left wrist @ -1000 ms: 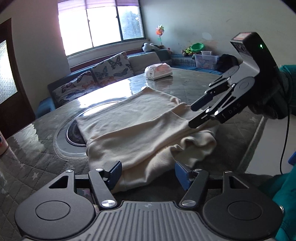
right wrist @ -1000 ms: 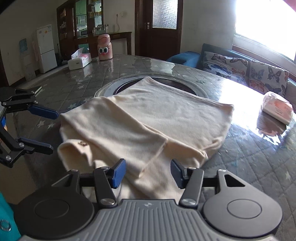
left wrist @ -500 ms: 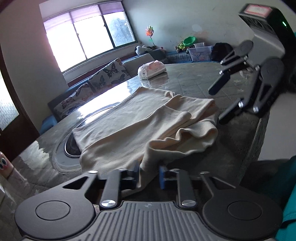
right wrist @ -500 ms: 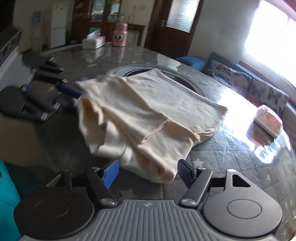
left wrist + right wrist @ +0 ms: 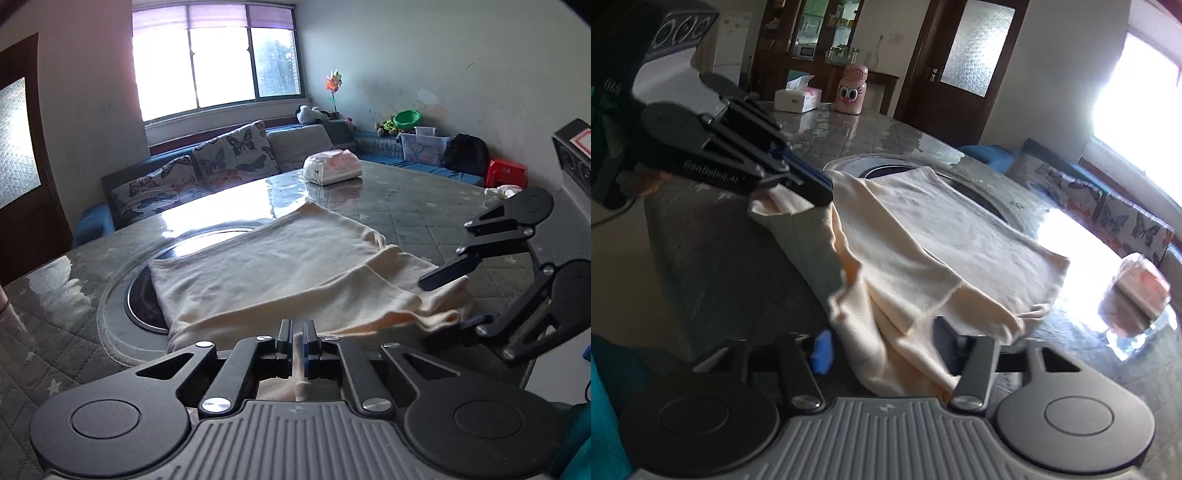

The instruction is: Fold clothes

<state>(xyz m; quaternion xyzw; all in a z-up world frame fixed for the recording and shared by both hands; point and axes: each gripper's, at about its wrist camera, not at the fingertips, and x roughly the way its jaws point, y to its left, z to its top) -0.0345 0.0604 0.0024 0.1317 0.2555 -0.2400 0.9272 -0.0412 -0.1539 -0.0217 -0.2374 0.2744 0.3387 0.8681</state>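
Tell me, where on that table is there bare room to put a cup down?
Bare table lies between the cream garment and the white tissue pack, and left of the round inset. The near edge is crowded: both the left gripper and right gripper work there.

My left gripper (image 5: 297, 339), open a second ago around the near edge of the cream garment (image 5: 280, 273), is now clamped tight on that edge and lifts it clear of the round table (image 5: 413, 206). My right gripper (image 5: 882, 350), still spread wide, has moved in so the garment's bunched near corner now drapes between its fingers.
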